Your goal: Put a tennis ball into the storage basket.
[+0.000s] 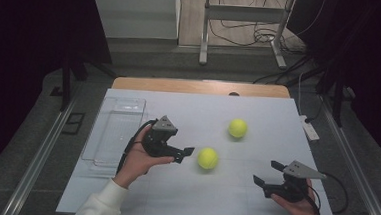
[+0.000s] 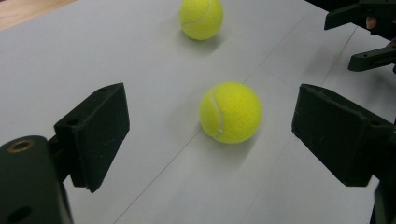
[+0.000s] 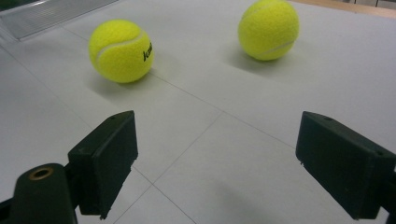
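The left gripper (image 1: 189, 154) hovers with its jaws spread wide and nothing between the pads, aimed at the nearer tennis ball (image 1: 208, 158), which rests on the white table (image 1: 183, 197) just beside the jaw tips, at about three o'clock from them in the high view. In the left gripper view that same ball (image 2: 230, 112) sits ahead of the two black jaws, roughly centred in the gap but not yet inside it, and no pad touches it. The second tennis ball (image 1: 238, 128) lies apart from the first, at about one o'clock from it, farther up the table; in the left gripper view it shows at twelve o'clock beyond the near one (image 2: 201, 18). The right gripper (image 1: 268, 175) rests low at about four o'clock from the near ball, well apart from it, its jaws also released and empty; its own view looks across bare table toward both balls (image 3: 121, 50) (image 3: 268, 29). A clear plastic tray (image 1: 119, 128) stands at nine o'clock from the left hand (image 1: 137, 162), near the table's left edge, and appears to hold nothing. The step in hand looks like the approach for a pick of the near ball, probably for placing into the tray. The next move calls for easing the left gripper forward until the ball sits squarely between the pads, keeping the jaws level with the ball's widest part, then closing gently, since a round ball nudged off-centre would likely roll away across the smooth surface.
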`<state>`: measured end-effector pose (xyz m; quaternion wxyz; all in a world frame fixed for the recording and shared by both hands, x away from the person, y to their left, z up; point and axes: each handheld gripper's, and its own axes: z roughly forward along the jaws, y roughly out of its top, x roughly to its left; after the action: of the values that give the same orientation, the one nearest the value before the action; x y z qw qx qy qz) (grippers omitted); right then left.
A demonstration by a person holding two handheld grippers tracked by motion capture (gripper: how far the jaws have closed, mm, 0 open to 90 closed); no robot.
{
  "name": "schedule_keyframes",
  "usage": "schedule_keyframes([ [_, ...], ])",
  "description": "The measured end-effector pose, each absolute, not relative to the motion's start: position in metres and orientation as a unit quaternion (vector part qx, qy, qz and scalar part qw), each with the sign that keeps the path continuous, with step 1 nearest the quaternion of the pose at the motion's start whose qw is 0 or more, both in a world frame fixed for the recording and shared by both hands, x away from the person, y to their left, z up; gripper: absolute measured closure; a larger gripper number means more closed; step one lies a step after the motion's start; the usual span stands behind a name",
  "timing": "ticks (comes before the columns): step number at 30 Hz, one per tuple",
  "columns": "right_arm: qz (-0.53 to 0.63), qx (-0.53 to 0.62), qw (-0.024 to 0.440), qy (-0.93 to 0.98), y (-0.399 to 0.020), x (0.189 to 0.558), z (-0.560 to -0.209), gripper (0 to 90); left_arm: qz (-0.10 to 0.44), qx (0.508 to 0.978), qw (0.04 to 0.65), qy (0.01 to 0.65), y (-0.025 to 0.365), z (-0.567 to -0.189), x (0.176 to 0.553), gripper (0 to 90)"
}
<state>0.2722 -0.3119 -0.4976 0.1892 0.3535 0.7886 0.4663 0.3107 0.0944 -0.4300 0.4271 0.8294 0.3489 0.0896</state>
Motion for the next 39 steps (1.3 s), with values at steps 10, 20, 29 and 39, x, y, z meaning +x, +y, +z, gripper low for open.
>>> schedule_keyframes([
  [10, 0.464, 0.353, 0.189, 0.79, -0.311, 0.273, -0.498, 13.3, 0.085, 0.833, 0.425, 0.343, 0.086, -0.431, 0.317, 12.4],
  [20, 0.463, 0.355, 0.188, 0.79, -0.312, 0.273, -0.499, 13.2, 0.081, 0.839, 0.422, 0.335, 0.075, -0.433, 0.322, 12.4],
  [29, 0.461, 0.356, 0.188, 0.791, -0.312, 0.273, -0.5, 13.2, 0.075, 0.843, 0.419, 0.33, 0.065, -0.435, 0.326, 12.4],
  [39, 0.459, 0.356, 0.188, 0.792, -0.312, 0.274, -0.499, 13.2, 0.071, 0.844, 0.418, 0.327, 0.057, -0.436, 0.329, 12.4],
])
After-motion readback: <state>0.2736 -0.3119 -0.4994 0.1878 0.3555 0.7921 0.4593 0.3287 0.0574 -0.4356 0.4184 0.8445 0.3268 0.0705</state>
